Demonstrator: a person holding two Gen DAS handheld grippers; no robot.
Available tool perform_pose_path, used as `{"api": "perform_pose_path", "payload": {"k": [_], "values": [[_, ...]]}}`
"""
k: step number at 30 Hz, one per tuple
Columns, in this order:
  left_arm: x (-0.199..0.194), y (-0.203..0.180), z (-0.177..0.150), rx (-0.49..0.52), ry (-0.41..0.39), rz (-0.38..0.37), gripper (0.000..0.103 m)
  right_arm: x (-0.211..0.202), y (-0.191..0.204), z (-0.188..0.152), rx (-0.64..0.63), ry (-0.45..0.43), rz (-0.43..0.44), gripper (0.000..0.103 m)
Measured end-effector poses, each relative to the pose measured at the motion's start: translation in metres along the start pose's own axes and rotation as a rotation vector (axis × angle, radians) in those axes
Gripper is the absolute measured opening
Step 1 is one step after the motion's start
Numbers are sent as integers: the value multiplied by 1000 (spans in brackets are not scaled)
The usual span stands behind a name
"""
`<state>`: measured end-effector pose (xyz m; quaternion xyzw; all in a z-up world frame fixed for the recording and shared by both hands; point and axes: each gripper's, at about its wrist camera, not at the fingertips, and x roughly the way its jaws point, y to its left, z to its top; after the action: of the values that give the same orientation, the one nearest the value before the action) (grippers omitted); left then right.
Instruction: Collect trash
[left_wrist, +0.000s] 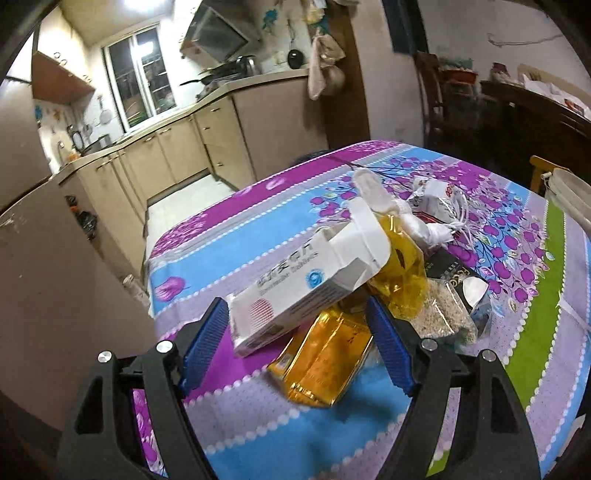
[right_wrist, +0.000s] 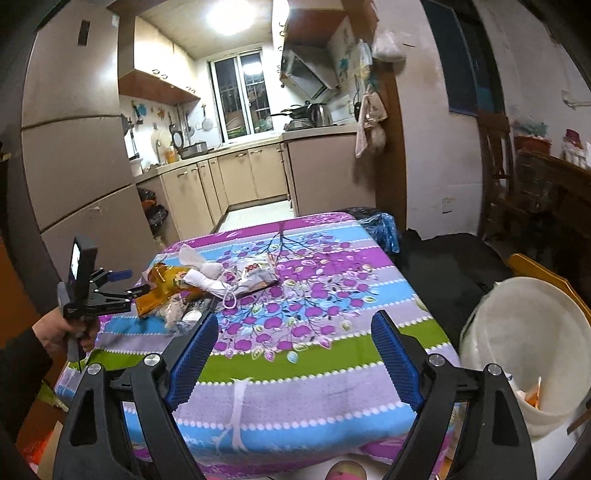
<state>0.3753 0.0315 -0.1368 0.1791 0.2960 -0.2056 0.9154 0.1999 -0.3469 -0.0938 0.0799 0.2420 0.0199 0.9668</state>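
Where the left wrist view looks down along its own fingers, the left hand-held gripper (left_wrist: 297, 339) is seen at the lower middle of the frame with its blue pads standing wide apart and pressing on nothing. A white medicine box (left_wrist: 306, 280) lies tilted between and just above the two pads, resting on an amber plastic wrapper (left_wrist: 325, 354) that spreads below it in the gap; whether either pad touches the box cannot be told. To the right of the box, in the middle right of the frame, a heap of trash is gathered on the surface (left_wrist: 236, 417), which is covered with a purple, blue and green flowered cloth: a yellow crumpled wrapper (left_wrist: 400, 266), a clear packet of grain (left_wrist: 439, 314), a dark packet (left_wrist: 456, 273) and a white wad with strings (left_wrist: 434, 221). In the right wrist view the right hand-held gripper (right_wrist: 295, 354) is shown at the lower middle with its jaws wide and empty, held over the bare near part of the cloth, well apart from the heap, which lies at the middle left of that frame. The left hand-held gripper is seen there at the far left edge, gripped by a hand (right_wrist: 59, 332), its tips at the edge of the heap. A white bucket (right_wrist: 524, 332) stands at the lower right, beside the surface.
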Motion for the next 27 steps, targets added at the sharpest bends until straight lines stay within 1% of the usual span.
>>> {"api": "perform_pose_path", "payload": {"k": [1, 2, 4, 7, 11, 14, 15, 16, 18, 19, 20, 24, 26, 27], "values": [[4, 0, 1, 8, 6, -7, 62, 4, 3, 1, -4, 4, 4, 85], [8, -1, 2, 10, 13, -16, 57, 9, 6, 3, -8, 10, 9, 85], [15, 0, 3, 10, 31, -45, 39, 16, 9, 5, -9, 19, 27, 85], [21, -3, 3, 12, 25, -35, 37, 27, 18, 8, -21, 28, 56, 85], [20, 4, 4, -37, 9, -43, 32, 46, 27, 12, -48, 50, 109, 85], [12, 11, 7, -87, -14, -48, 25, 67, 29, 15, -76, 79, 160, 83], [8, 15, 9, -115, -26, -54, 21, 75, 29, 17, -82, 94, 175, 80], [5, 18, 10, -137, -34, -58, 18, 86, 29, 19, -87, 113, 190, 76], [-4, 27, 13, -196, -52, -60, 16, 112, 30, 24, -101, 149, 215, 71], [-8, 29, 14, -219, -60, -66, 16, 127, 31, 27, -111, 169, 230, 71], [-12, 33, 15, -242, -69, -69, 16, 143, 32, 30, -111, 195, 250, 71], [-28, 43, 19, -330, -96, -98, 16, 195, 40, 46, -130, 261, 276, 71], [-34, 46, 21, -361, -103, -93, 16, 220, 46, 56, -153, 280, 265, 73], [-38, 48, 22, -379, -113, -100, 16, 233, 49, 61, -157, 294, 264, 76]]}}
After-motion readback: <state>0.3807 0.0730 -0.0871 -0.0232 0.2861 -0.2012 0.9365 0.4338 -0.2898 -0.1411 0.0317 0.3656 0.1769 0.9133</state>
